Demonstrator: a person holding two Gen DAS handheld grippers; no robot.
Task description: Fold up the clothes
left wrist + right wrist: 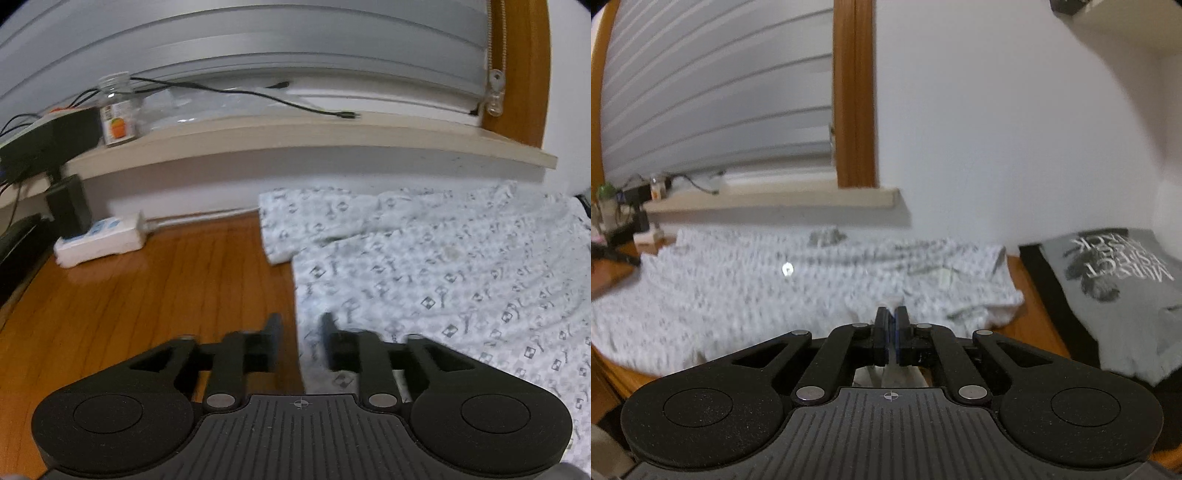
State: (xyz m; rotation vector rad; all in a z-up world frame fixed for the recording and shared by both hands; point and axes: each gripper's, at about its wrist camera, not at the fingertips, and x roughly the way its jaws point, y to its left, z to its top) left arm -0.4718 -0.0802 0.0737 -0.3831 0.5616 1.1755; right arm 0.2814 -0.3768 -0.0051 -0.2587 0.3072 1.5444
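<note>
the right gripper (892,314) sits nearest the lens, its jaws pressed together on a pinch of the white patterned garment (768,291), with a strip of pale cloth showing between the pads. the garment is spread flat on the wooden floor (147,288) below the window sill (295,140). a folded grey printed t-shirt (1119,295) lies on the floor to the garment's right, just beside it. the left gripper (301,328) hangs over the garment's left edge, jaws partly apart (one finger over bare floor, one over cloth), gripping nothing. left of the garment, under the sill, lies a white power strip (103,240).
</note>
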